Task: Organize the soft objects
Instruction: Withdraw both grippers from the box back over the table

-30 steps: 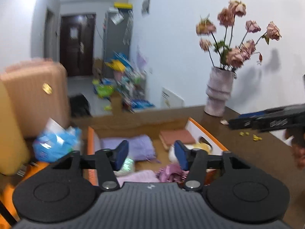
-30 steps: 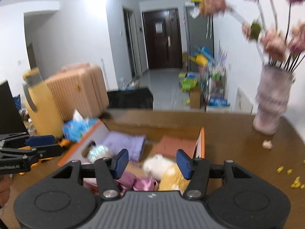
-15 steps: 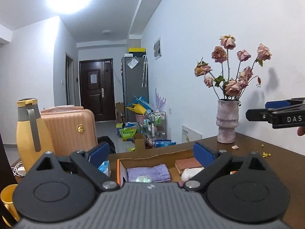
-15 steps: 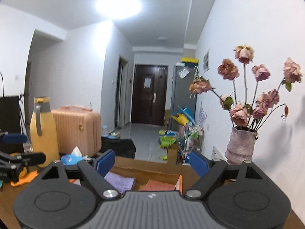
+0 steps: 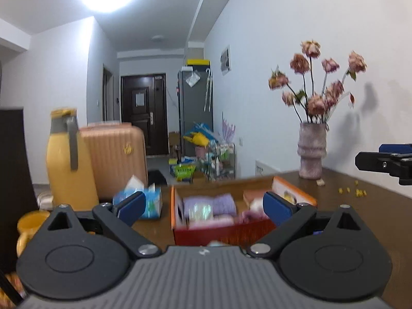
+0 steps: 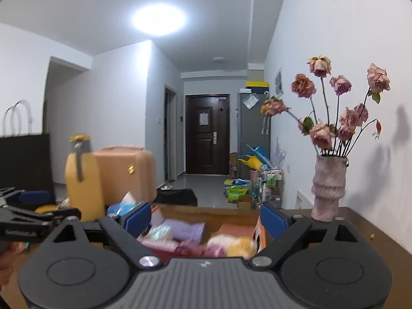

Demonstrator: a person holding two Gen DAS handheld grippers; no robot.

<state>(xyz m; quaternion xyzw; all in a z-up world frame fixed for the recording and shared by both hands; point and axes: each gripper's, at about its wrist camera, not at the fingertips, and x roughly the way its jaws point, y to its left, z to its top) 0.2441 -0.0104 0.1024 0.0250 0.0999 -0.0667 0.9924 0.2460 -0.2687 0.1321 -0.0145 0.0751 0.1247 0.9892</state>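
Orange-walled box [image 5: 293,193] sits mid-table, packed with soft items: one purple towel [image 5: 224,203], one pink cloth [image 5: 213,222], one white-yellow plush [image 6: 231,244], blurred. Left gripper [image 5: 204,206] and right gripper [image 6: 206,220]: jaws opening, spread wide, nothing between. One vase [image 5: 311,150] far right.

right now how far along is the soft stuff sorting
Mostly done, it seems: the purple towel, a white and a yellow plush and other soft pieces lie inside the orange box. In hand: nothing; the left gripper and right gripper are both opening, empty. No soft item shows outside the box.
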